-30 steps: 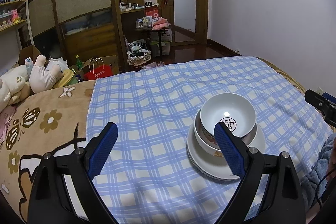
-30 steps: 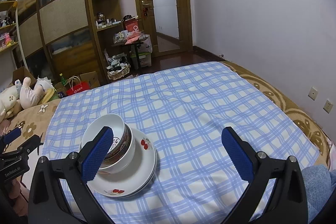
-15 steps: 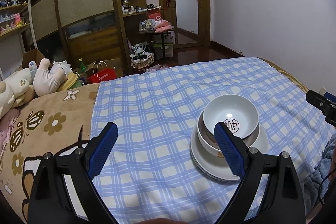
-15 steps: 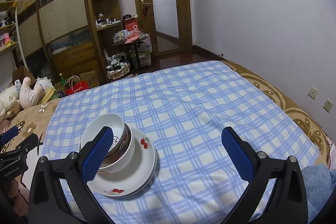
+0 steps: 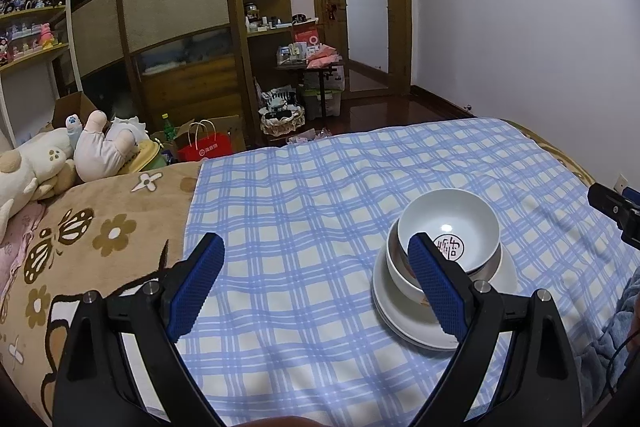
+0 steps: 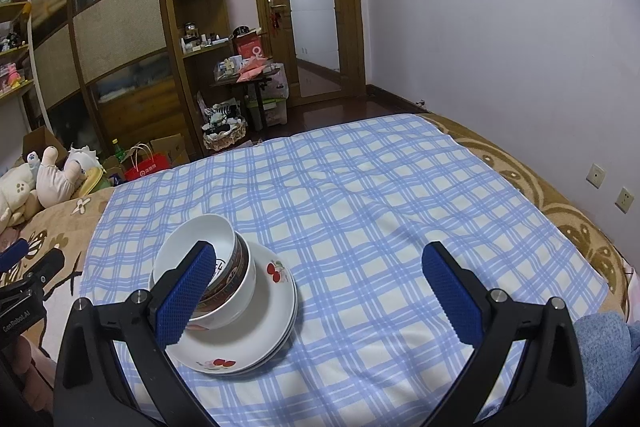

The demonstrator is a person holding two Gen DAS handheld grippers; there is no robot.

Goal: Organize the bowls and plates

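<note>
1. Bowls (image 5: pixel 448 231) were nested on the plates (image 5: pixel 404 311), one tidy stack on the checked cloth (image 5: pixel 300 227), so the sorting looked basically done.
2. Left gripper (image 5: pixel 316 291) and right gripper (image 6: pixel 324 291) both hung near the stack, jaws wide apart, holding nothing.
3. Right wrist view showed cherry prints on the plates; left showed the top bowl's inside mark.

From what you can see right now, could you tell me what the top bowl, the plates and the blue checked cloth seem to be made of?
Top bowl: probably glazed ceramic, white with a bright glint.
Plates: likely the same, glossy with printed cherries.
Cloth: soft woven fabric, matte and wrinkled.
</note>
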